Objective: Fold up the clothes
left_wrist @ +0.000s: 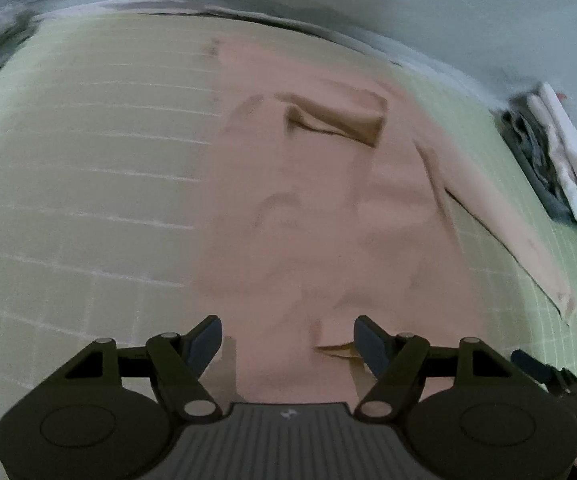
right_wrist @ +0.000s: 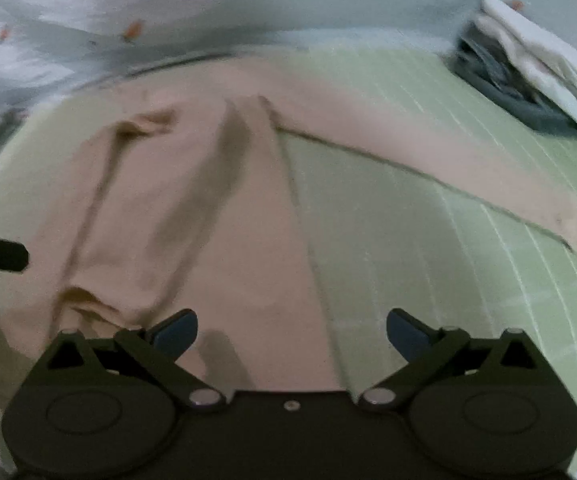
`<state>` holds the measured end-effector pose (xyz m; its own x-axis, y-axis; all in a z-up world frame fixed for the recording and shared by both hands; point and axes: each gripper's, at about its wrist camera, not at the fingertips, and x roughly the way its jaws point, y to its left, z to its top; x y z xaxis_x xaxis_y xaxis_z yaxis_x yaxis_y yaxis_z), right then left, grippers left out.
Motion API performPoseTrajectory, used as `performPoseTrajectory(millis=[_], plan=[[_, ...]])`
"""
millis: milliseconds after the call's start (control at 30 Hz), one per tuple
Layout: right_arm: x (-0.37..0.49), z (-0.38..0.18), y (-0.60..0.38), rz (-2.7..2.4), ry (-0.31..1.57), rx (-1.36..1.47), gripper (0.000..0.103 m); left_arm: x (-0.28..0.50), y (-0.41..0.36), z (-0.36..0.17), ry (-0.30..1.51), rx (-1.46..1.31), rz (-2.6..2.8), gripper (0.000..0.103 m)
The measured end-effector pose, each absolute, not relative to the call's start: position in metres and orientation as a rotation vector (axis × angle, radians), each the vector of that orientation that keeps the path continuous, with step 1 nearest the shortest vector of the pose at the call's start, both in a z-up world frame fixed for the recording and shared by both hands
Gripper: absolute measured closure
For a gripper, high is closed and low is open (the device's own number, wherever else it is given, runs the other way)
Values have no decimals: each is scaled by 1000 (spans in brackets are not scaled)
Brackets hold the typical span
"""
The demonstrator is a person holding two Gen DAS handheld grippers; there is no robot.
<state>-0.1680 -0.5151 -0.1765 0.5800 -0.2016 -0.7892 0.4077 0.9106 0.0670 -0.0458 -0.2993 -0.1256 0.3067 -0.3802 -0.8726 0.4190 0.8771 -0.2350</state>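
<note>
Lying flat on a pale green gridded mat [right_wrist: 428, 248]: a peach long-sleeved garment [right_wrist: 224, 216], one sleeve stretched sideways, creased at the collar. Beyond, a grey-white sheet [left_wrist: 448, 8]; a folded stack of clothes [right_wrist: 536, 80] at the mat's corner. Left gripper [left_wrist: 288, 342] and right gripper [right_wrist: 292, 334] both released, gripping nothing. Blurred throughout, orange flecks unidentifiable.

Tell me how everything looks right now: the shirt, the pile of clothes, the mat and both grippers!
Pink shirt: lying on the mat, wrinkled, one sleeve stretched out sideways, not folded up yet.
Pile of clothes: folded, stacked at the mat's far edge.
Green mat: flat, partly covered by the shirt.
Left gripper: open, holding nothing.
Right gripper: open, holding nothing.
</note>
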Motion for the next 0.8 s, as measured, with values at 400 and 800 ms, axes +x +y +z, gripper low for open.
performPoseTrajectory(millis=[400, 800], plan=[[-193, -186, -520, -351, 834, 177, 0, -47, -364, -150, 1084, 197, -605, 48], [-198, -188, -524, -320, 817, 160, 0, -54, -355, -149, 1069, 159, -549, 100]])
